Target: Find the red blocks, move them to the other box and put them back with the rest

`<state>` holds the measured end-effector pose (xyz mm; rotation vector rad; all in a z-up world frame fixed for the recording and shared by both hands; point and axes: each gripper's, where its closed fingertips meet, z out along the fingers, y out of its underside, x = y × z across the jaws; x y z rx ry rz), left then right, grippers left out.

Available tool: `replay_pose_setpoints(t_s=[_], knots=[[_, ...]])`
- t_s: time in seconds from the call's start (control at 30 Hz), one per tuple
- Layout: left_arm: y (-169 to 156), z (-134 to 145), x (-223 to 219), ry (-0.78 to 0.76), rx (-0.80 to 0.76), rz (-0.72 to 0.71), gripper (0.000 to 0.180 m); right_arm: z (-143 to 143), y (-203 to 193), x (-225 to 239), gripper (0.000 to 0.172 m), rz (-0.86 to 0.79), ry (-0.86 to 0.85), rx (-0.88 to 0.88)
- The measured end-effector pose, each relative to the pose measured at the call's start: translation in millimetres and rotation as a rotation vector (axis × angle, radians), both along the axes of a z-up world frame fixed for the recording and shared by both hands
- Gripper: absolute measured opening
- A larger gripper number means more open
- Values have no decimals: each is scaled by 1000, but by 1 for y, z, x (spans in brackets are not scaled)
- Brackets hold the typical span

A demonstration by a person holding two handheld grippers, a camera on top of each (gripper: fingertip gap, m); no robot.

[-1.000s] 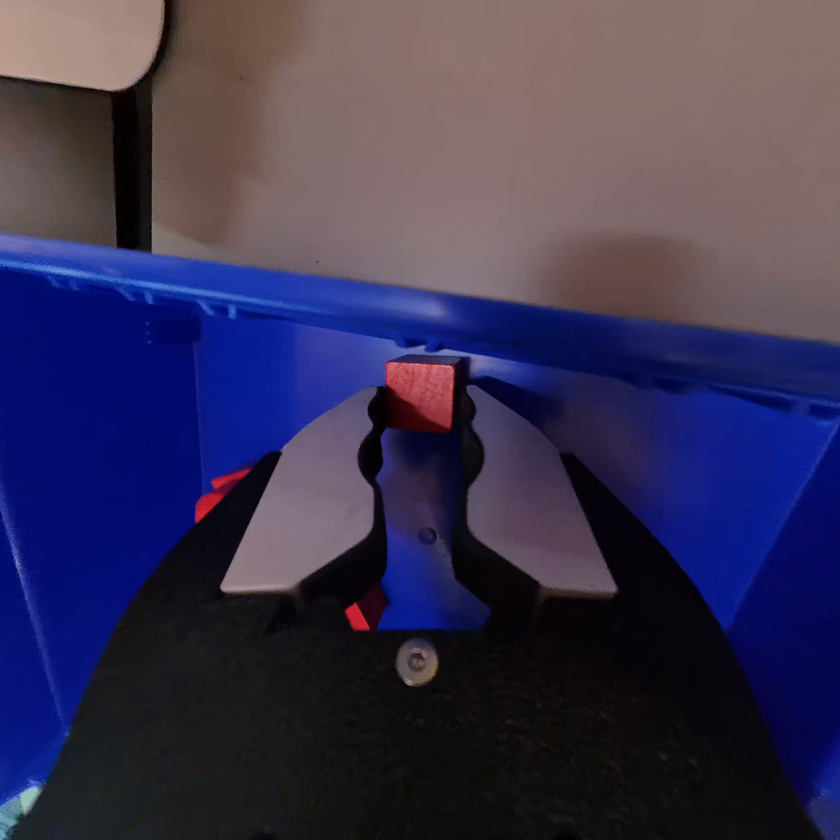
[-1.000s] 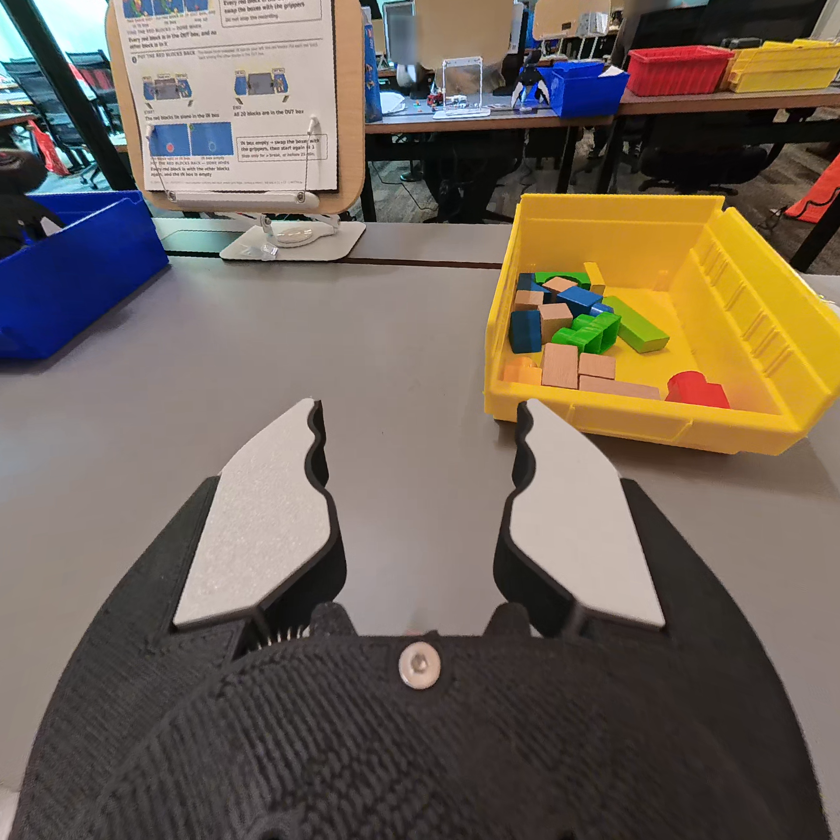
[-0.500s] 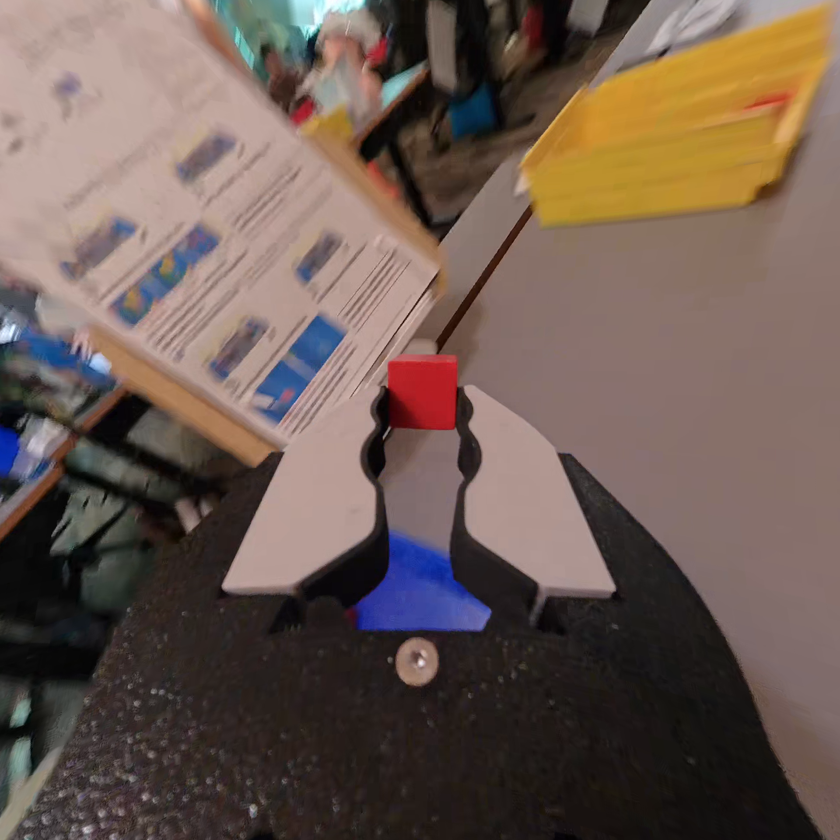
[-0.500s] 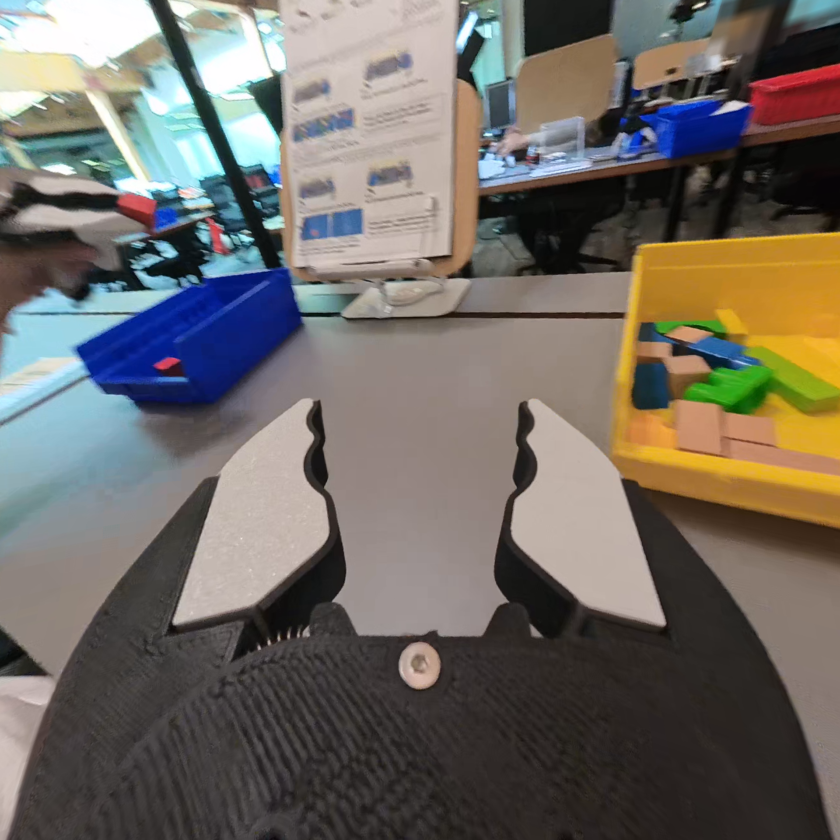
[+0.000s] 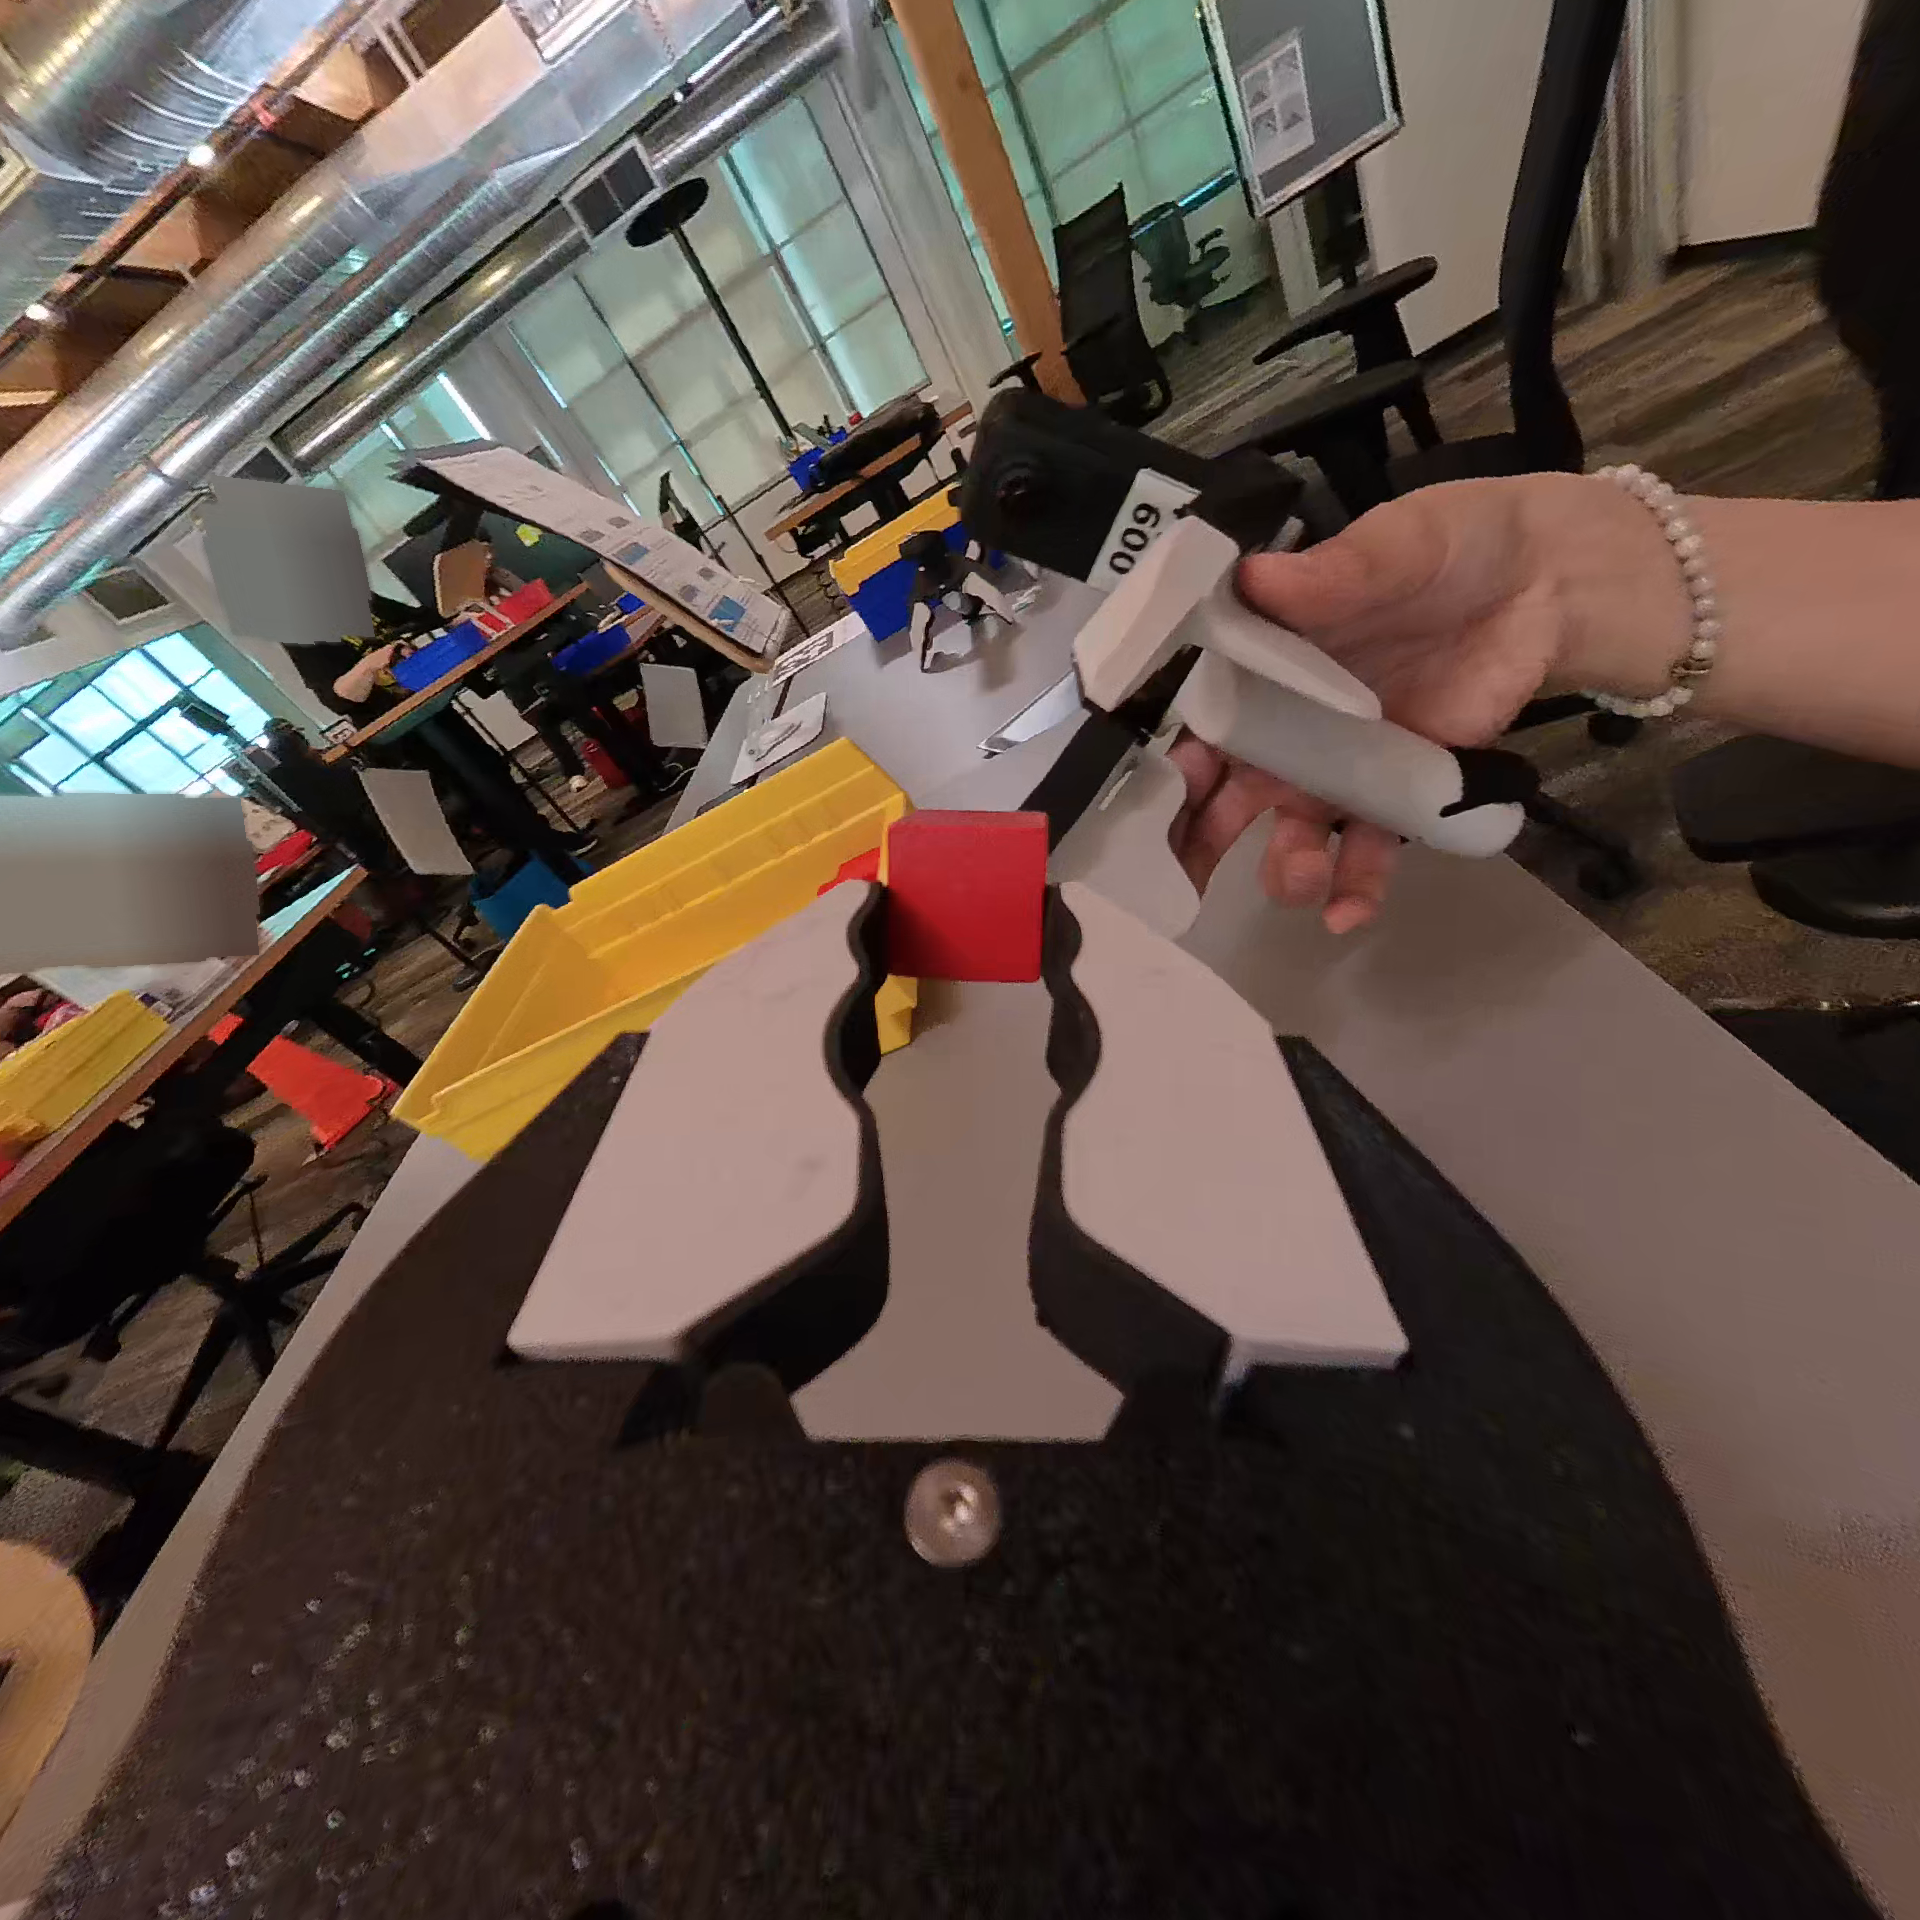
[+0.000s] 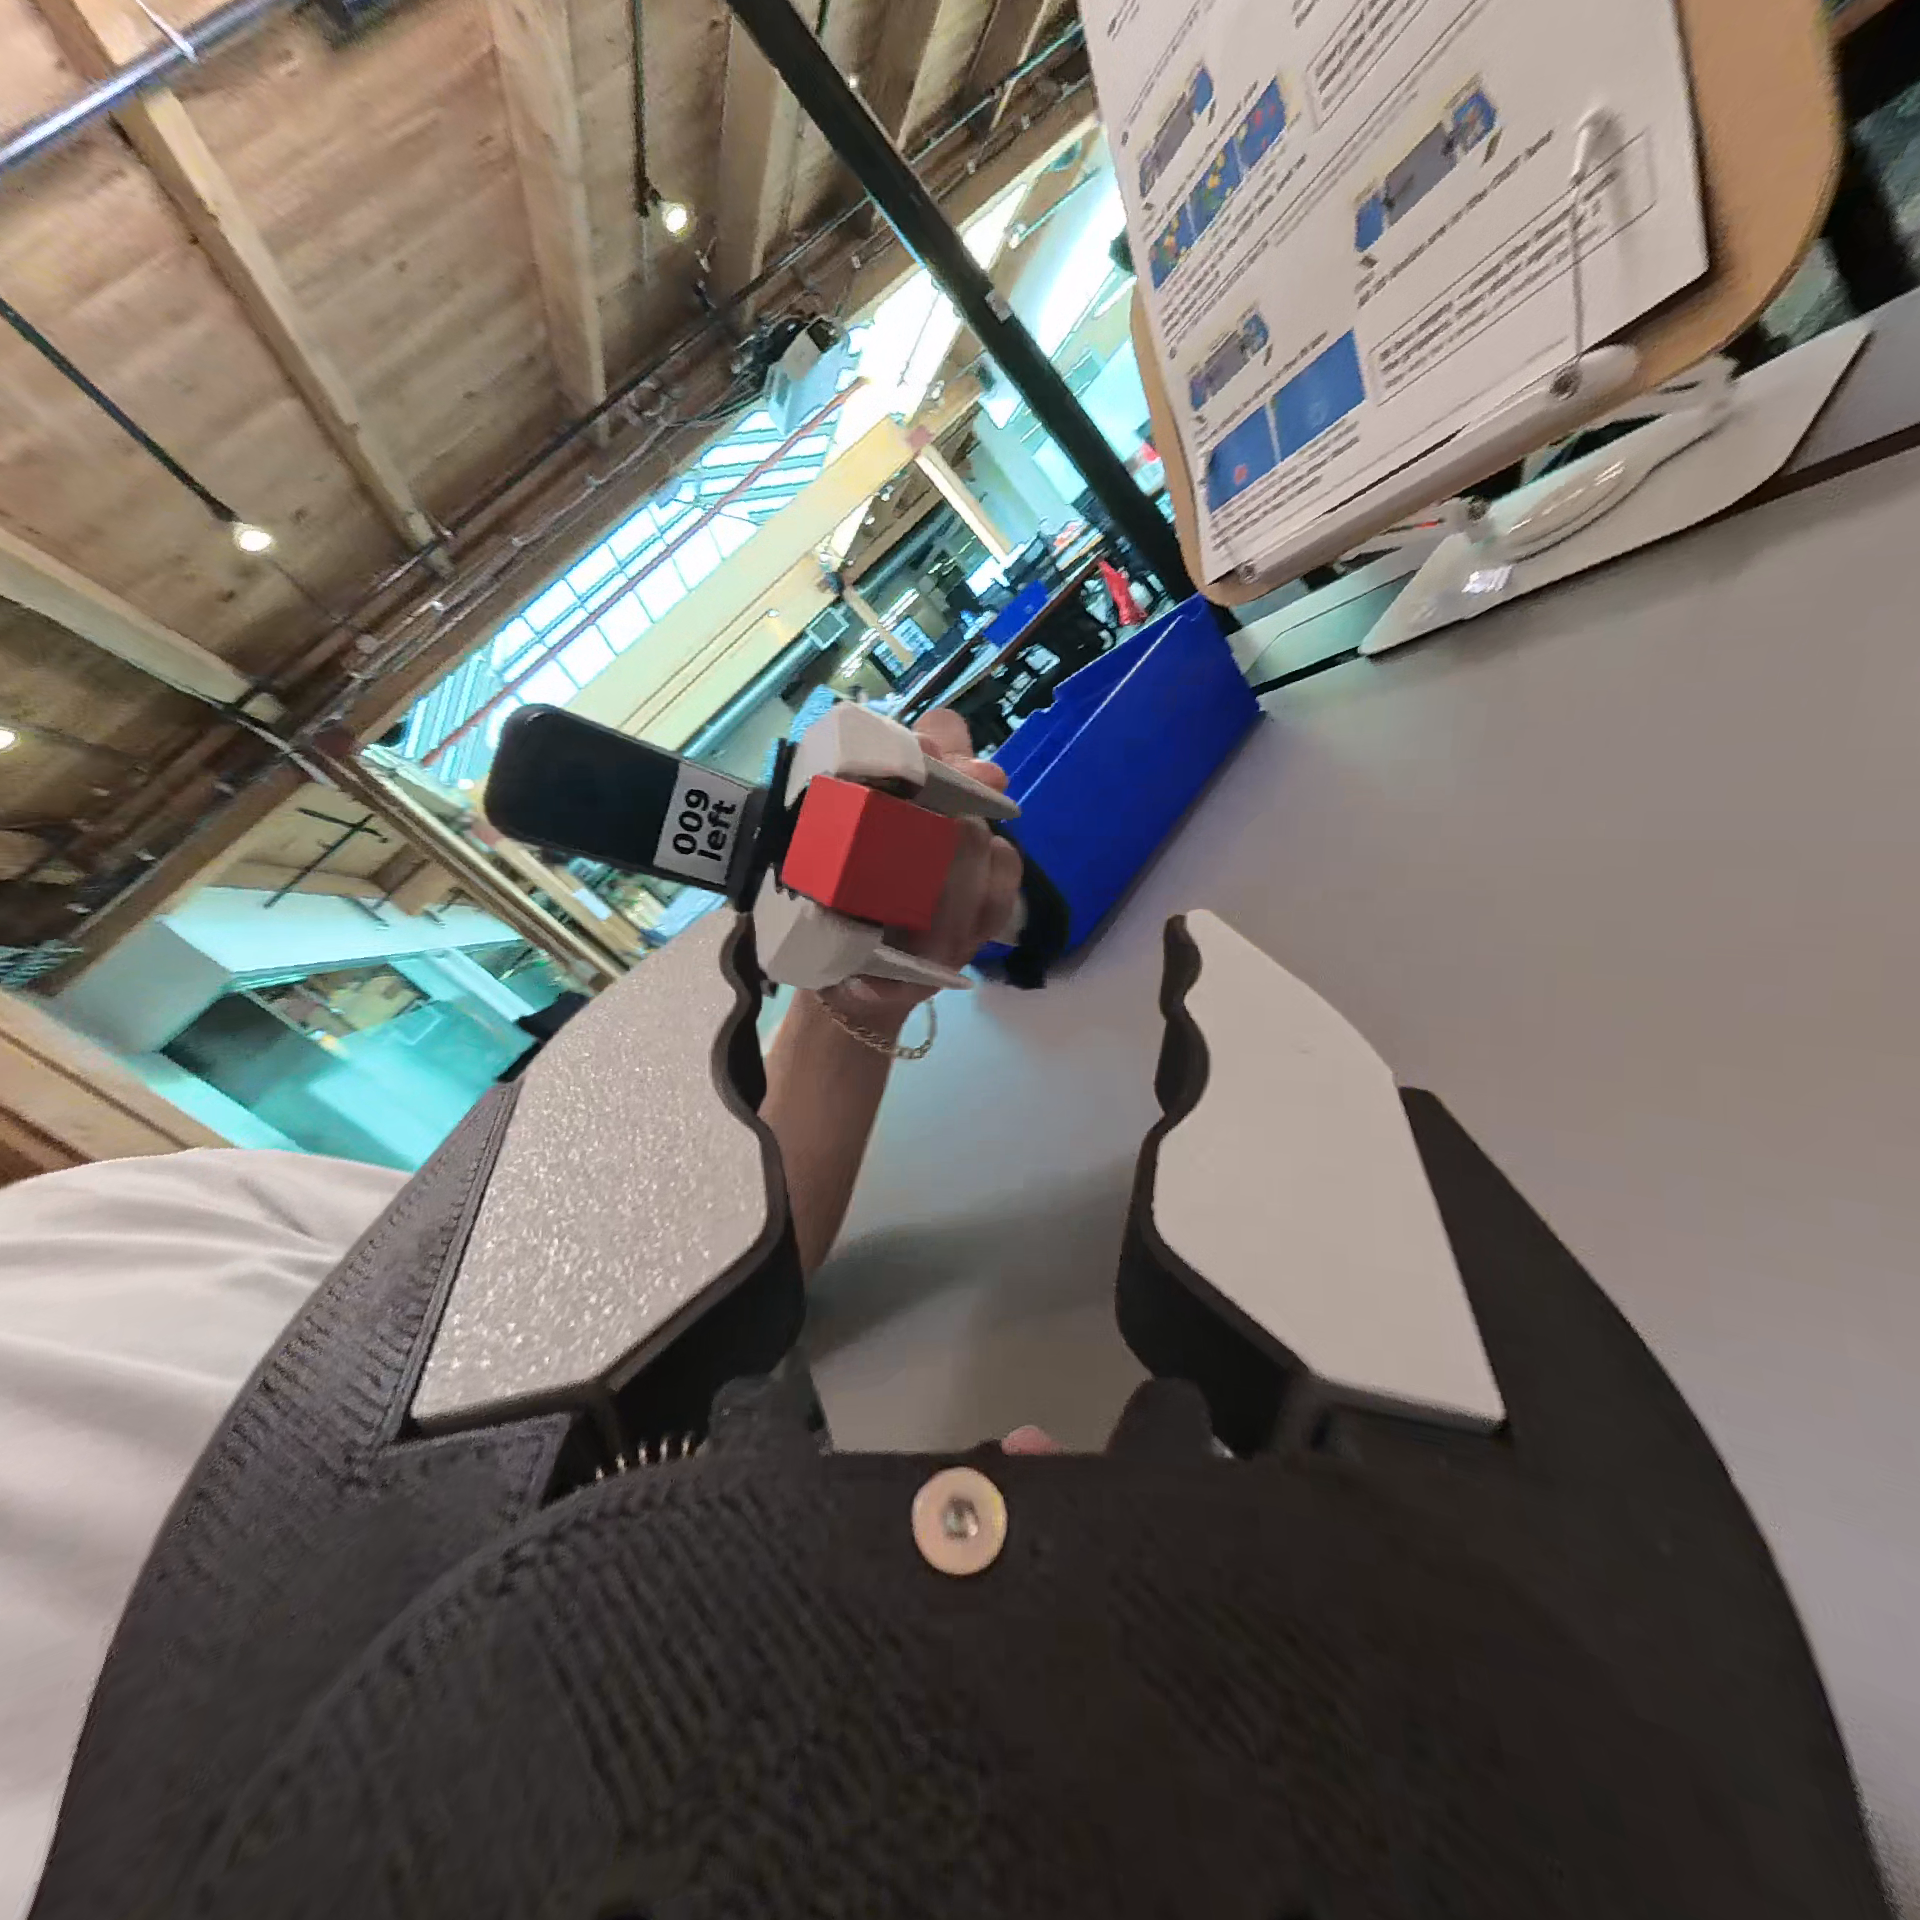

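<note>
My left claw [image 5: 961, 925] grips a red block [image 5: 964, 900] at its very tips, both pads pressed against the block's sides, held up above the grey table [image 5: 1558, 1091]. The yellow box [image 5: 665, 935] lies just beyond it to the left. My right claw [image 6: 961, 977] is spread wide with nothing in it; the blue box [image 6: 1132, 748] sits far off behind the block.
</note>
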<state>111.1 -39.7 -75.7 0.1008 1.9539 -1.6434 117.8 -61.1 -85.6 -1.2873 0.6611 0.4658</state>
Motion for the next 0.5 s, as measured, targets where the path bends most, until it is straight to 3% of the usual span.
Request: replay_pose_setpoints(t_s=[0.13, 0.27, 0.33, 0.5], knots=[[-14, -1, -9, -1, -33, -69, 28, 8, 8, -13, 73, 114, 42, 74], [-19, -6, -17, -2, -39, -86, 28, 12, 18, -22, 59, 224, 88, 136], [-19, -10, -18, -12, -28, -73, 28, 8, 24, -29, 35, 288, 76, 126], [-12, -21, -8, -15, -18, 44, 28, 1, 30, -19, 30, 266, 67, 57]])
